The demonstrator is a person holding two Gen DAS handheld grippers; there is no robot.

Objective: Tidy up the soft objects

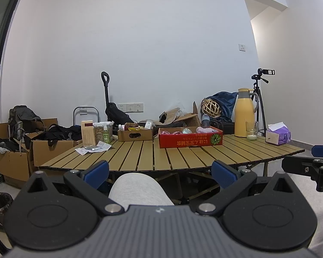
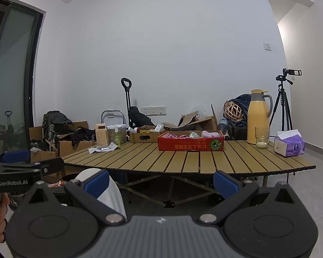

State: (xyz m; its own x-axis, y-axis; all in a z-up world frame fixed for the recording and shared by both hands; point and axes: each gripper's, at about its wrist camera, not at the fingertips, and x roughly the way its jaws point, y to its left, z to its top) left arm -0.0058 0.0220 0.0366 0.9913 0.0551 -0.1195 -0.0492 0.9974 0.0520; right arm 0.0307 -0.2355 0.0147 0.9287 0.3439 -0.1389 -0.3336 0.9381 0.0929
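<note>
Claws, left [image 1: 160, 173] and right [image 2: 161, 180], are held wide and empty; reaching the red box [image 2: 190, 144] on the worktop [image 2: 183, 159] is called for.

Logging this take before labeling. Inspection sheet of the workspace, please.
Surface: slatted wooden table, front part bare.
Job's things: soft pink and pale items in the red box at the table's far side.
Clutter: yellow jug, glass, tissue pack, small brown box, jars and papers.
Grippers: left gripper and right gripper open, holding nothing, short of the table.
Cables: nothing seen.
Surroundings: cardboard boxes, backpack, tripod, white wall.
</note>
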